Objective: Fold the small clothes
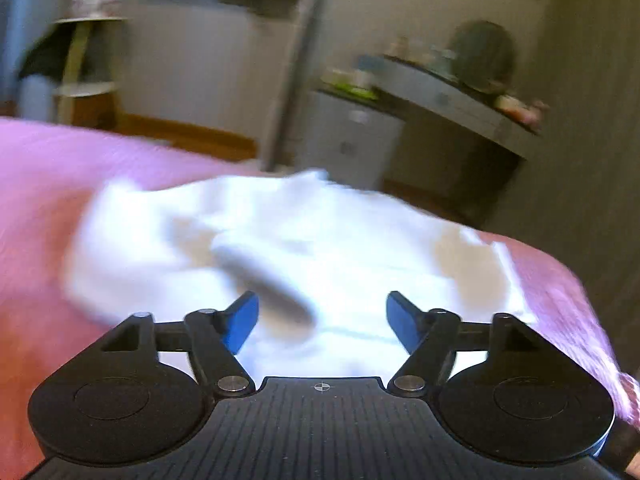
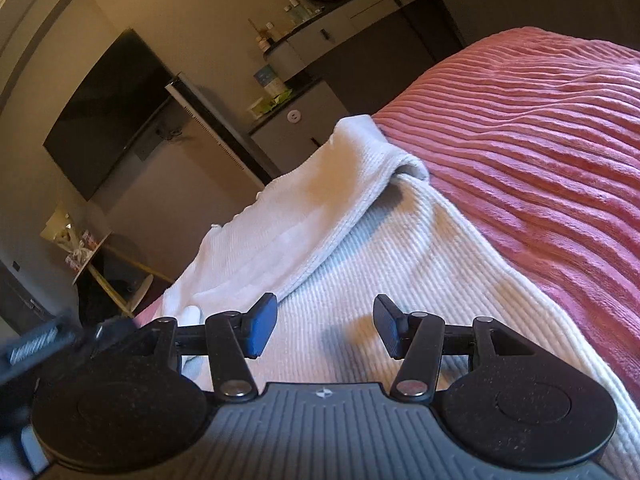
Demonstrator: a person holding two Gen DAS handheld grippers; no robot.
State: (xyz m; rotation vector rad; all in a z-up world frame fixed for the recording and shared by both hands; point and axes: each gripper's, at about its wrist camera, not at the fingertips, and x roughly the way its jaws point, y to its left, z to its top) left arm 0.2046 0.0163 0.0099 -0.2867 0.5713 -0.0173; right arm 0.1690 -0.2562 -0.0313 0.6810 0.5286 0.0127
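A white ribbed garment point(image 2: 360, 264) lies on a pink ribbed bedspread point(image 2: 540, 152), with one part folded over the rest along a diagonal edge. It also shows in the left wrist view point(image 1: 280, 240), blurred by motion. My left gripper point(image 1: 322, 320) is open and empty, just above the garment's near part. My right gripper point(image 2: 324, 328) is open and empty, low over the garment's flat lower layer. A blurred dark shape at the left edge of the right wrist view is probably the other gripper point(image 2: 44, 348).
The bedspread point(image 1: 60, 184) ends at the bed's far edge. Beyond it are a wall television point(image 2: 108, 112), a desk with bottles point(image 2: 320, 28), a small white fridge point(image 1: 352, 136) and a small round side table point(image 2: 92, 256).
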